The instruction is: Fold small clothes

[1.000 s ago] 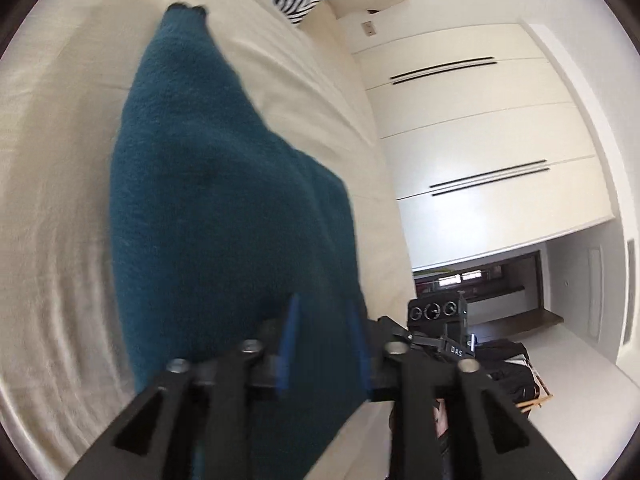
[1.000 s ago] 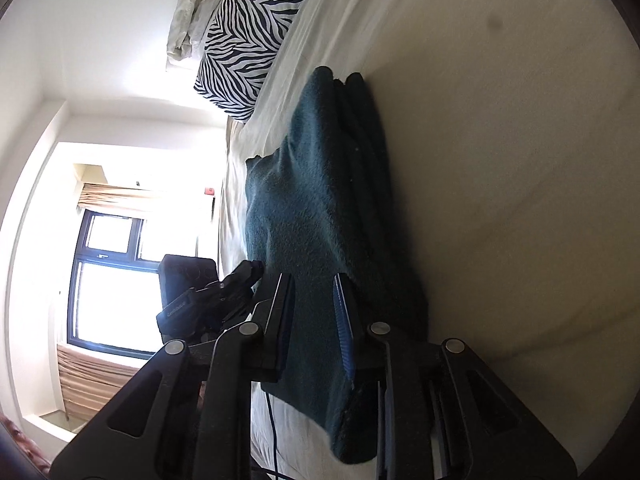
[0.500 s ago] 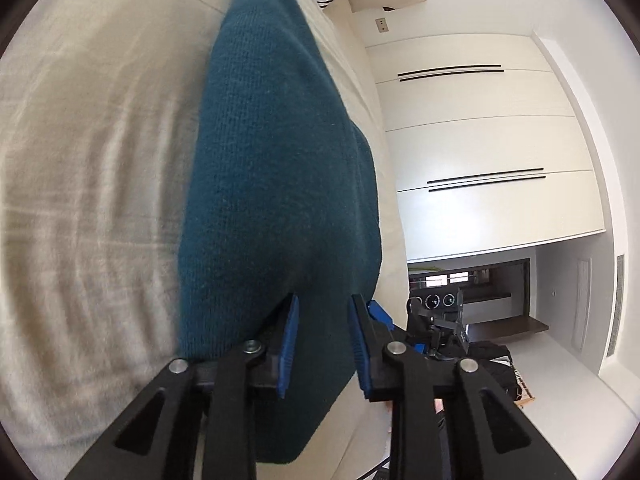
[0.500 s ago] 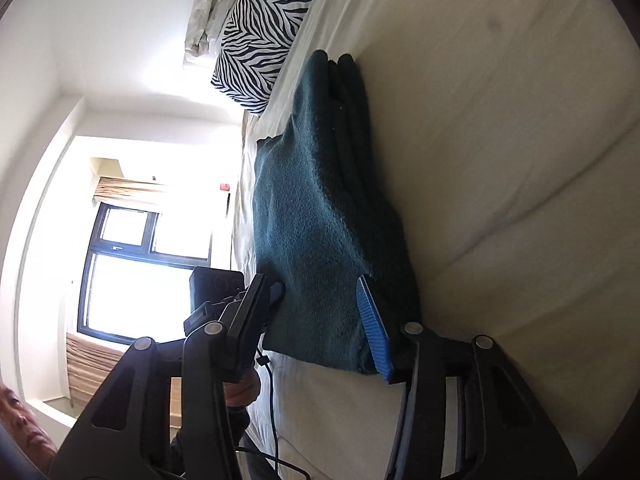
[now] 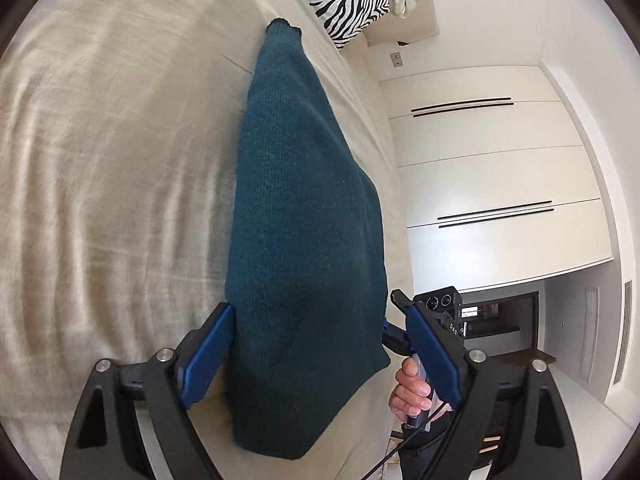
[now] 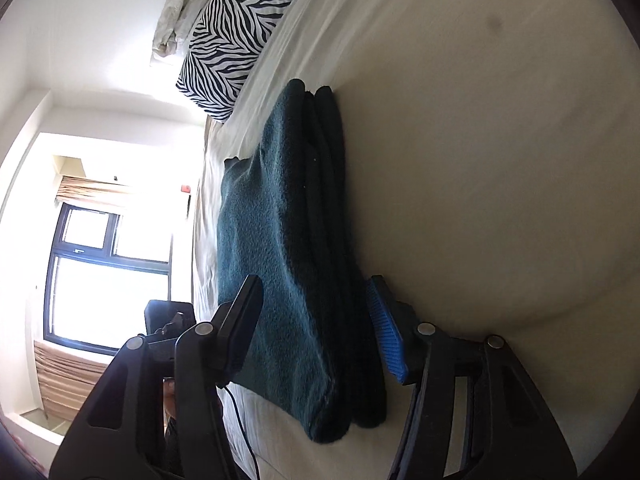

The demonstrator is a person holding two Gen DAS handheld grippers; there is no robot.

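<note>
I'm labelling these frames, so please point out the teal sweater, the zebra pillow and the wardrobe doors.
teal sweater (image 5: 304, 240): left wrist view, middle of its knit top face.
zebra pillow (image 6: 232, 40): right wrist view, centre of its striped side.
wardrobe doors (image 5: 500, 248): left wrist view, flat white panel below the dark handle slot.

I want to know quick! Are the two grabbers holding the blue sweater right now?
Left gripper: open, fingers either side of the teal sweater, not pinching it.
Right gripper: open, straddling the sweater's folded end.
</note>
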